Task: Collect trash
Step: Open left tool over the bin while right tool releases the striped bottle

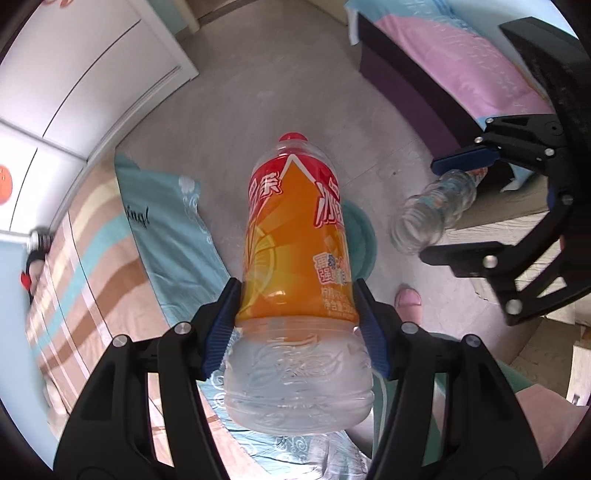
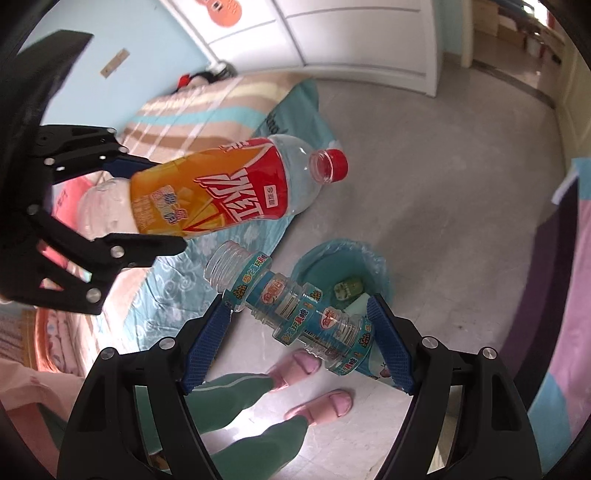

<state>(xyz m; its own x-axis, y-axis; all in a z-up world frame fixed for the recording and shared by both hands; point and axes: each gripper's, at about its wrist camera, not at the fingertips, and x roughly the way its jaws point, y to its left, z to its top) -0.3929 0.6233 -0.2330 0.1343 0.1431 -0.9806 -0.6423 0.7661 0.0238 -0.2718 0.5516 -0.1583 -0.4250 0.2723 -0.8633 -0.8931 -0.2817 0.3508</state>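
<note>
My left gripper [image 1: 297,325] is shut on an empty orange-labelled bottle [image 1: 295,236] with a red cap, held in the air; it also shows in the right wrist view [image 2: 221,192]. My right gripper [image 2: 299,343] is shut on a clear capless bottle [image 2: 295,306] with a blue label, lying crosswise between the pads; in the left wrist view that bottle [image 1: 432,210] hangs from the right gripper [image 1: 458,206]. A bin with a teal bag [image 2: 373,266] stands on the floor below, with some trash inside. In the left wrist view the bin [image 1: 364,236] is mostly hidden behind the orange bottle.
A bed with a striped blanket [image 2: 207,110] and a teal cover [image 1: 166,229] lies to the left. A second bed with pink bedding [image 1: 461,62] is to the right. A white wardrobe [image 2: 351,33] stands at the back. The person's legs and pink slippers [image 2: 321,402] are beside the bin.
</note>
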